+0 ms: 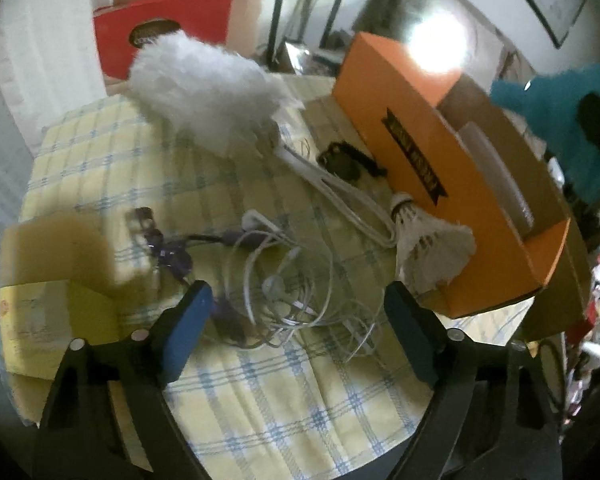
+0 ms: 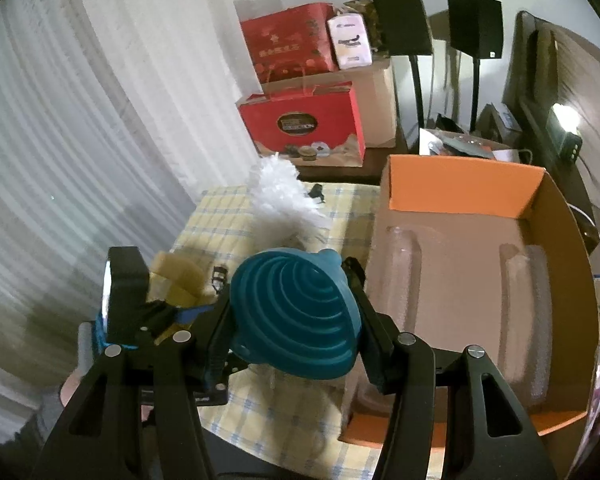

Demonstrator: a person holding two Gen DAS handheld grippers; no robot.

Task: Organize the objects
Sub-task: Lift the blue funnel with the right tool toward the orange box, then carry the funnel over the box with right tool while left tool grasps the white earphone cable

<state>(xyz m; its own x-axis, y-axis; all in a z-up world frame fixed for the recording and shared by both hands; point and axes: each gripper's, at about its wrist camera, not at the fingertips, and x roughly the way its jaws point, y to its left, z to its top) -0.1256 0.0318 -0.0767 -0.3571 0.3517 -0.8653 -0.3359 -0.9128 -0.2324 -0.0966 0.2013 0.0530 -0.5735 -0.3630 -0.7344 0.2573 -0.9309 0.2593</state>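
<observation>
White earphone cable [image 1: 284,280], tangled, lies on the checked surface [image 1: 260,392] directly ahead of the left tongs [image 1: 296,320], which stand released, fingers straddling it.

Right wrist view: right tongs [image 2: 296,320] are clenched on a teal collapsible funnel [image 2: 300,316]; the orange box [image 2: 460,272] sits open just to their right.

A teal collapsible funnel [image 2: 300,312] sits clamped in the right gripper [image 2: 296,320] beside the open orange box [image 2: 460,184], while on the checked counter [image 1: 260,392] lie a white feather duster [image 1: 204,92], tangled white earphones [image 1: 284,280], a shuttlecock [image 1: 428,240] touching the box, and a purple trinket [image 1: 168,252].
</observation>
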